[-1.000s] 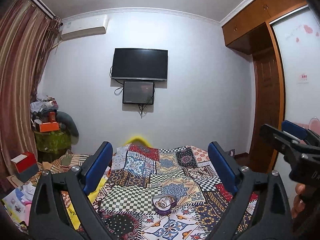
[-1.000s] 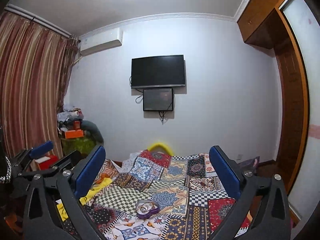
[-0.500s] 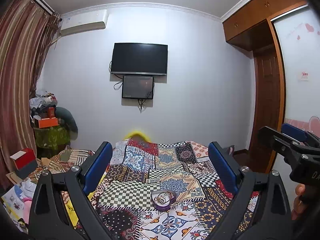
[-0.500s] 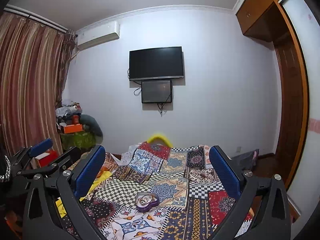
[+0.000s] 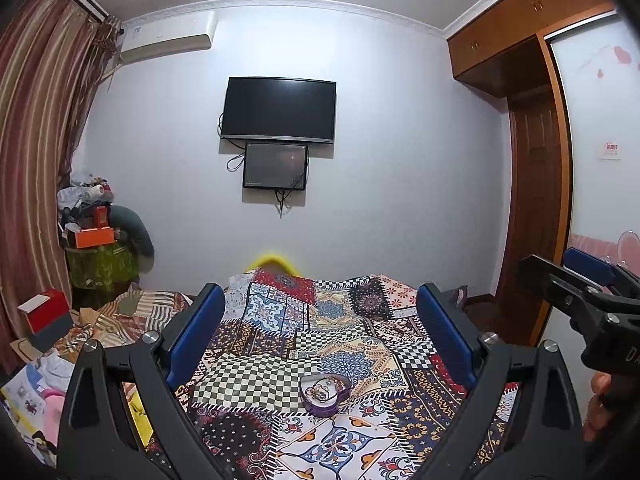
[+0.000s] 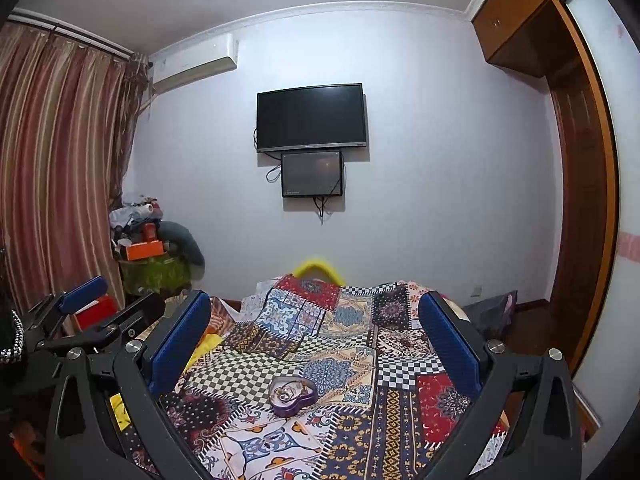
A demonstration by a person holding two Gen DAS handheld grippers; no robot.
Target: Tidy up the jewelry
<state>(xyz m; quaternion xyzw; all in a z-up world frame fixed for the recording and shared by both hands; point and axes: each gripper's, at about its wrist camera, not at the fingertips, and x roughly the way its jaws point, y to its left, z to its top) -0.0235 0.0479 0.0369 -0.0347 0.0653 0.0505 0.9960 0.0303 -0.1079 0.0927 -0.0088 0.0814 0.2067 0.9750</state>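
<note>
A purple heart-shaped tin (image 5: 325, 394) with several tangled pieces of jewelry inside lies open on the patchwork bedspread (image 5: 280, 320). It also shows in the right wrist view (image 6: 293, 395). My left gripper (image 5: 320, 334) is open and empty, held above the bed and short of the tin. My right gripper (image 6: 314, 338) is open and empty too, at about the same height. Each gripper appears at the edge of the other's view, the right one (image 5: 576, 280) and the left one (image 6: 100, 308).
The bed's far end meets a white wall with a TV (image 5: 279, 109) and a smaller screen under it. Clutter, boxes and a green-draped stand (image 5: 100, 264) crowd the left by the striped curtain. A wooden wardrobe (image 5: 536, 184) stands to the right.
Both cameras have tilted down a little and moved slightly forward, so the tin and bedspread sit higher in view. Both grippers stayed open.
</note>
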